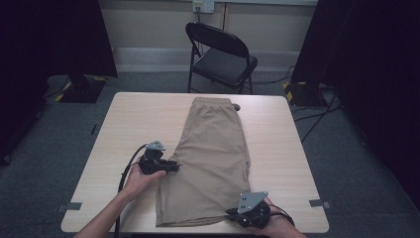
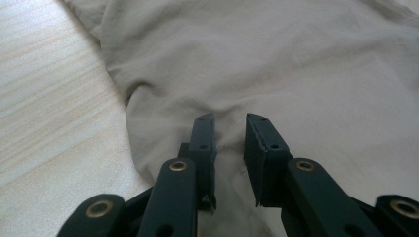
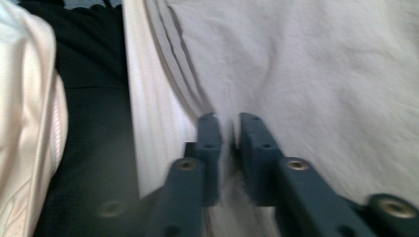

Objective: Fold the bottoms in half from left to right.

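On counter (image 1: 124, 129), khaki shorts (image 1: 213, 148) lie flat; my left gripper (image 1: 174, 166) narrowly parted at crotch edge, right gripper (image 1: 231, 213) pinching hem, likely for folding.

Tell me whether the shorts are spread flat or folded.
Folded lengthwise: the tan shorts lie on the table as one leg-wide strip, waistband at the far end, hem near the front edge.
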`<state>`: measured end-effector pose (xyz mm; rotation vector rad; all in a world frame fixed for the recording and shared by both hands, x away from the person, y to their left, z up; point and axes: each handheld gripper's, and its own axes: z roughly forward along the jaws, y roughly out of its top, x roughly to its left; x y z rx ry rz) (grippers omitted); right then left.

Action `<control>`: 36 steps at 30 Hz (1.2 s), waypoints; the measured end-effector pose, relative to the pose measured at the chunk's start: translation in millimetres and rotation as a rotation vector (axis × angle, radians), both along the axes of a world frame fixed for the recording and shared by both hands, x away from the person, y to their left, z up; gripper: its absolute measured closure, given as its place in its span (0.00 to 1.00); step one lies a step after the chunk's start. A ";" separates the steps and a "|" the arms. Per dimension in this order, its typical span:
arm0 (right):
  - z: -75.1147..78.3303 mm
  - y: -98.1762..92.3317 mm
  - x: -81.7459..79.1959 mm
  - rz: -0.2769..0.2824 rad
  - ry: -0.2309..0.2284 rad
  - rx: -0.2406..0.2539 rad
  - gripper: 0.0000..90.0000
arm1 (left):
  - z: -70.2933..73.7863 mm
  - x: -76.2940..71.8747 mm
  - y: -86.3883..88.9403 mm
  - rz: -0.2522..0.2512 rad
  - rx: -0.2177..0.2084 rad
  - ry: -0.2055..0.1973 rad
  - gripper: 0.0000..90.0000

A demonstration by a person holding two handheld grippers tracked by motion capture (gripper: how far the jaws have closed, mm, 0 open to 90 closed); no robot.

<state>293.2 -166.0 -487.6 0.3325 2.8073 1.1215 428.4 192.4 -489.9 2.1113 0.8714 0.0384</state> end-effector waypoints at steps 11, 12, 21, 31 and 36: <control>18.6 -2.9 8.4 -0.044 0.092 0.101 0.98 | 5.9 -3.9 -5.0 -0.021 -0.006 -0.029 0.79; 22.3 -3.6 10.2 -0.047 0.089 0.116 0.98 | 5.2 -4.2 -6.6 -0.026 0.007 -0.030 0.79; 61.9 9.7 53.3 -0.079 0.020 0.193 0.98 | -0.6 -3.4 -11.7 -0.038 0.044 -0.014 0.79; 29.8 17.6 120.1 -0.243 0.091 0.177 0.98 | 0.2 -2.9 -5.7 -0.041 0.013 0.013 0.76; 17.1 16.1 123.1 -0.258 0.108 0.172 0.98 | 7.9 -4.8 4.3 -0.045 -0.072 0.025 0.71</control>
